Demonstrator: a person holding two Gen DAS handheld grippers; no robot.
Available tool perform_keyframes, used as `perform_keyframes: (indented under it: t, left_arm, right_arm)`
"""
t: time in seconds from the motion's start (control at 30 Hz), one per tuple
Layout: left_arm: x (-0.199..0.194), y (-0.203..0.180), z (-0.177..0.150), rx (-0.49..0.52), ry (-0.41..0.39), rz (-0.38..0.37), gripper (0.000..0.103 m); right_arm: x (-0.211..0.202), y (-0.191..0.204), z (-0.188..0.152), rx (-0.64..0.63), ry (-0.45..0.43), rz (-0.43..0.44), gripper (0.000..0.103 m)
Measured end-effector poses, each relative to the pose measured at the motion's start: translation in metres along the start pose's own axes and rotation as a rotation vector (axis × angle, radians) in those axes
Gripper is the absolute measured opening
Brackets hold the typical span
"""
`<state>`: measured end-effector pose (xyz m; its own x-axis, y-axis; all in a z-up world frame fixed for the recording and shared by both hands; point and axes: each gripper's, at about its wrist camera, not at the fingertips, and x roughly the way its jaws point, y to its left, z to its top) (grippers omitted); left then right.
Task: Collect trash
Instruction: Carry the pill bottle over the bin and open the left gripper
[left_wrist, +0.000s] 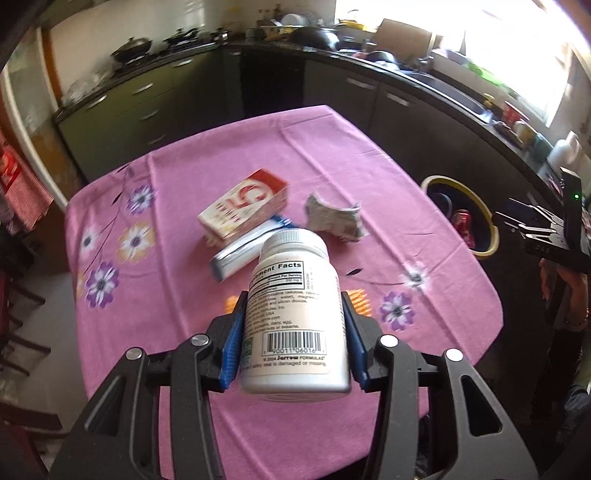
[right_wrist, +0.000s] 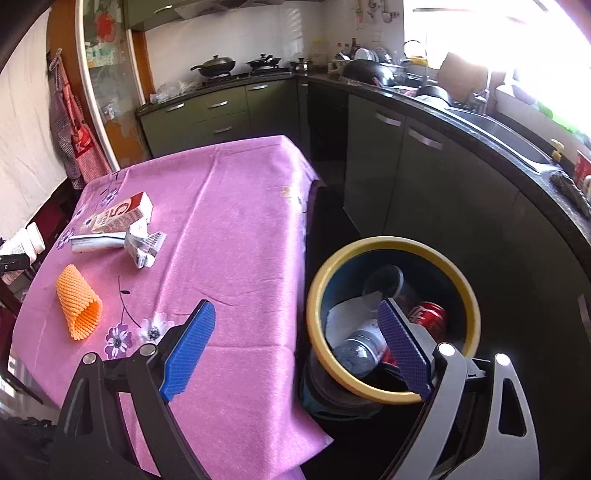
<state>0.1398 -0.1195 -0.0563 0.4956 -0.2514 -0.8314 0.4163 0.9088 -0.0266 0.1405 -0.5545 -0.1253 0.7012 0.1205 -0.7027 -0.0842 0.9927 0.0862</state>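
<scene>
Left hand-held gripper (left_wrist: 293, 332) clamps white pill bottle (left_wrist: 293, 314) between blue pads, raised over pink-clothed desk (left_wrist: 184, 325). Ahead of it on desk: red-white carton (left_wrist: 243, 208), foil pouch (left_wrist: 240, 254), crumpled paper (left_wrist: 334, 218). Right hand-held gripper (right_wrist: 295, 336) wide open, empty; yellow-rimmed bin (right_wrist: 391, 393) with red can (right_wrist: 430, 314) right of its centre, orange mesh sleeve (right_wrist: 77, 306) to its left.

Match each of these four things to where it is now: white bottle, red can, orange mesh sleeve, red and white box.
Things:
1 white bottle
2 red can
3 orange mesh sleeve
4 red and white box

Places:
A inside the bin
B lying alone on the pink cloth
C between the left gripper fingers
D on top of a flat packet

Pairs: 1-C, 2-A, 3-B, 4-D
</scene>
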Motion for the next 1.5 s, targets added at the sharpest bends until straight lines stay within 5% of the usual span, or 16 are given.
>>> perform_keyframes:
  t: [0.23,0.43,0.6,0.67,0.77,0.97,1.17,1.3,1.5]
  left_arm:
    - [0.031,-0.107,0.075,0.246,-0.057,-0.216,0.045]
    - [0.099,-0.203,0.123,0.369,0.007,-0.363,0.045]
    - [0.165,-0.268,0.139,0.399,0.085,-0.367,0.046]
    - [0.185,-0.282,0.143,0.395,0.094,-0.345,0.067]
    - [0.19,-0.292,0.148,0.408,0.047,-0.289,0.073]
    - [0.129,-0.256,0.144,0.352,-0.059,-0.351,0.073]
    - [0.058,-0.167,0.112,0.206,-0.147,-0.382,0.079]
    - [0.022,-0.101,0.083,0.098,-0.2,-0.328,0.083]
    - [-0.029,-0.006,0.031,-0.068,-0.314,-0.137,0.088]
  right_arm:
    - [-0.047,-0.06,-0.022,0.136,-0.042,-0.125,0.088]
    - [-0.076,-0.09,-0.044,0.216,-0.058,-0.181,0.089]
    - [-0.083,-0.097,-0.058,0.244,-0.041,-0.186,0.089]
    - [-0.083,-0.099,-0.061,0.252,-0.035,-0.186,0.089]
    - [-0.081,-0.098,-0.061,0.254,-0.033,-0.183,0.089]
    - [-0.075,-0.093,-0.061,0.243,-0.024,-0.157,0.089]
    - [-0.052,-0.068,-0.056,0.201,0.01,-0.069,0.089]
    - [-0.033,-0.037,-0.045,0.129,0.034,-0.006,0.089]
    - [0.001,0.027,-0.019,0.01,0.063,0.136,0.089]
